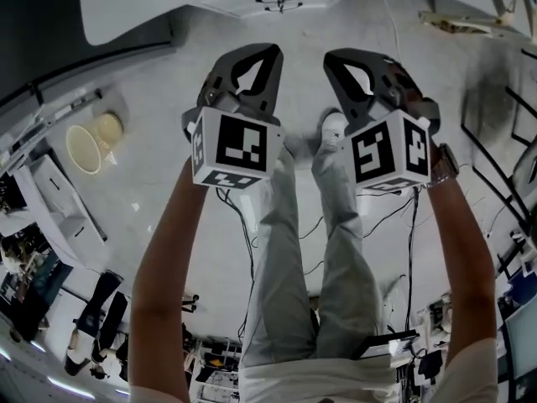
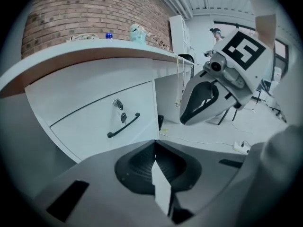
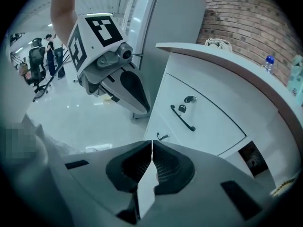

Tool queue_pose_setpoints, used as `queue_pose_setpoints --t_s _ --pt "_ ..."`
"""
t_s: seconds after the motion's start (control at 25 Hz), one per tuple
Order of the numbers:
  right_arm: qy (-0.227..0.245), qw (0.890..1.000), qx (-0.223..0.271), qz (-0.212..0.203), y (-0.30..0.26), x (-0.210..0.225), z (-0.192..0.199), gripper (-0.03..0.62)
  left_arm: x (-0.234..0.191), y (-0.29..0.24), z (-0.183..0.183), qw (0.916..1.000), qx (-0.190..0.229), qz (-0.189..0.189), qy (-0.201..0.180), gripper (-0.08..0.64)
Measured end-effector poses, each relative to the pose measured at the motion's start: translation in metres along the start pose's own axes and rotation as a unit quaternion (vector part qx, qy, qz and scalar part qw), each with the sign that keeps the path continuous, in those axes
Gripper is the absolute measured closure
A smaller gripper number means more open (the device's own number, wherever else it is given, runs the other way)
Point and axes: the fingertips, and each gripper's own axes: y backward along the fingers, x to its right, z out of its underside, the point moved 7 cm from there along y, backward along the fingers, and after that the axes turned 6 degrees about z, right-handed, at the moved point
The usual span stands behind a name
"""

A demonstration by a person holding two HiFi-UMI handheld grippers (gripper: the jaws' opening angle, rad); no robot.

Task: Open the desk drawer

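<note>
While both hands are held out over the floor (image 1: pixel 117 175), the left gripper (image 1: pixel 270 53) and the right gripper (image 1: pixel 332 59) hang side by side, a gap between them, short of the counter (image 1: pixel 168 7) and touching nothing. The person's legs (image 1: pixel 319 250) show below and between them.

At the left, the left gripper's fingers (image 2: pixel 137 167) are pressed together with nothing between them. Ahead of them and a little to the left stands the counter's white front. The drawer (image 2: pixel 94 119) sits just under the curved top edge, flush with the front and closed. A dark bar handle (image 2: pixel 124 125) runs across its face, and a lock with a key (image 2: pixel 118 104) sits just above the handle. On the counter top, against the brick wall (image 2: pixel 85 8), lie a coiled cord (image 2: pixel 83 36), a blue-capped bottle (image 2: pixel 109 35) and a pale bottle (image 2: pixel 137 32).

At the right, the right gripper's fingers (image 3: pixel 128 167) likewise meet tip to tip and are empty. In the right gripper view the drawer lies up and to the right of the tips, well clear of them. A second key (image 3: pixel 162 136) sticks out of the panel below the drawer, near the front's lower corner.
</note>
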Motion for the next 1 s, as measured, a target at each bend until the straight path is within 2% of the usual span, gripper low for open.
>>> queue_pose_setpoints --t_s 0.16,0.36,0.64,0.84,0.92,1.0 --pt "0.023 0.999 -0.004 0.023 -0.022 0.002 0.004 0.565 -0.009 -0.016 0.009 0.9993 -0.005 -0.015 -0.034 0.555" --pt "0.042 0.998 -0.002 0.052 -0.041 0.013 -0.008 0.565 -0.019 -0.025 0.003 0.9946 -0.008 -0.019 -0.102 0.555" --pt "0.105 0.990 0.006 0.091 -0.061 0.032 -0.029 0.565 -0.044 -0.036 -0.010 0.9880 -0.026 -0.057 -0.141 0.554" --pt "0.150 0.984 -0.019 0.090 -0.075 0.038 -0.032 0.563 -0.057 -0.043 -0.015 0.9802 -0.045 -0.066 -0.181 0.550" --pt "0.164 0.982 -0.022 0.093 -0.079 0.040 -0.031 0.561 -0.062 -0.047 -0.017 0.9805 -0.053 -0.061 -0.179 0.474" --pt "0.166 0.982 -0.025 0.091 -0.082 0.042 -0.029 0.558 -0.064 -0.050 -0.017 0.9802 -0.058 -0.057 -0.180 0.457"
